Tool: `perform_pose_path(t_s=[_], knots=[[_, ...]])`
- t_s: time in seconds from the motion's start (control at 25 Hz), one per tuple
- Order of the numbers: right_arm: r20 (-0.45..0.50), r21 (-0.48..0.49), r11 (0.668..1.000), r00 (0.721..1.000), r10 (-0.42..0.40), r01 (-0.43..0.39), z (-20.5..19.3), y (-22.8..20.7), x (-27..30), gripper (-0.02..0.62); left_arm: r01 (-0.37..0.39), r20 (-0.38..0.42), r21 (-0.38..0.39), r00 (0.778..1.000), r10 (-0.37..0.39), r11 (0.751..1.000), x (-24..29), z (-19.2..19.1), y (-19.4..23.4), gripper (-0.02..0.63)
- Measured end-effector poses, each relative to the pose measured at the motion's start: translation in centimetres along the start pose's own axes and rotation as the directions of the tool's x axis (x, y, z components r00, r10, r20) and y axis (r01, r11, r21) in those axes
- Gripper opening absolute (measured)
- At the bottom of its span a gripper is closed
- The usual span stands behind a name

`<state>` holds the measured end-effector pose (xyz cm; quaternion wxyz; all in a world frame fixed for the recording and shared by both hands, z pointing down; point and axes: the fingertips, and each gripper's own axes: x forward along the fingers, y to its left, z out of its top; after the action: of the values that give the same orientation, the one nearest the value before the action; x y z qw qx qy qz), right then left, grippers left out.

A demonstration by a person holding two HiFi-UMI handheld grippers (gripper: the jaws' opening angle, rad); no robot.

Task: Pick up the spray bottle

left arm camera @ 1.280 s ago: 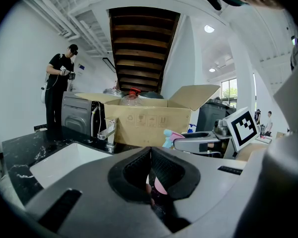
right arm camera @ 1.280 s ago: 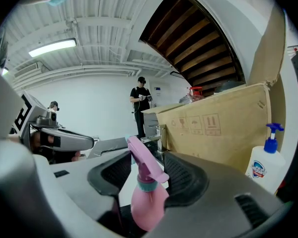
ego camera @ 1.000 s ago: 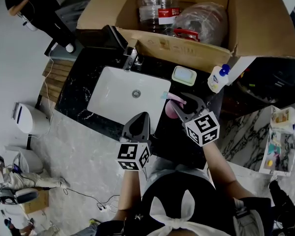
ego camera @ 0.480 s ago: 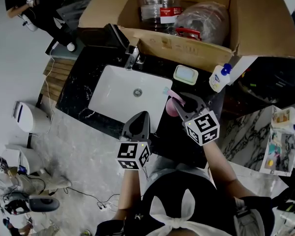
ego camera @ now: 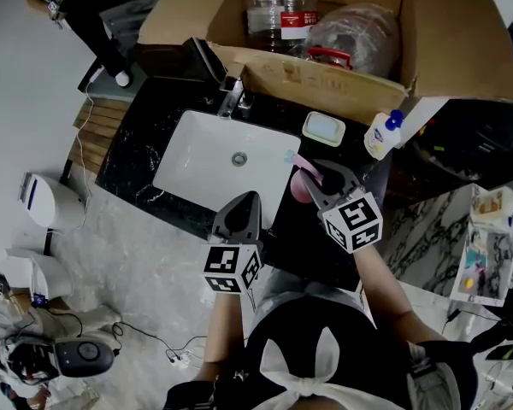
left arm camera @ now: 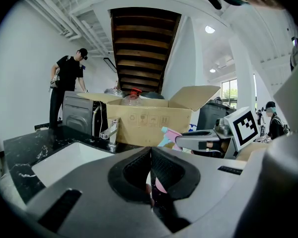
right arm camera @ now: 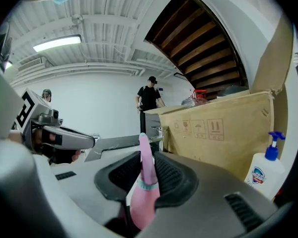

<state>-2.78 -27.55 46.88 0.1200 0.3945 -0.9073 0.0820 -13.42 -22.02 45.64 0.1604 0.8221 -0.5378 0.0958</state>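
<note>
Just right of the sink, the pink spray bottle stands on the dark surface. Its narrow neck sits between the pads of the right gripper, whose jaws have just been closing onto it. That hold is high on a smooth, tapering neck, so in a lift the heavier body may swing or slide down. The left gripper, at the sink's near edge, is pressed together on nothing.
</note>
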Motion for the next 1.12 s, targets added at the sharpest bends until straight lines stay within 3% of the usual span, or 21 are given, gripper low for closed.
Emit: perform_pose_path(t_s=[1.12], knots=[[0.039, -0.048, 0.999, 0.999, -0.016, 0.017, 2.1, 1.5, -2.2, 0.091, 0.048, 0.042, 0.013, 0.998, -0.048, 0.999, -1.0, 0.8, -2.6, 0.026]])
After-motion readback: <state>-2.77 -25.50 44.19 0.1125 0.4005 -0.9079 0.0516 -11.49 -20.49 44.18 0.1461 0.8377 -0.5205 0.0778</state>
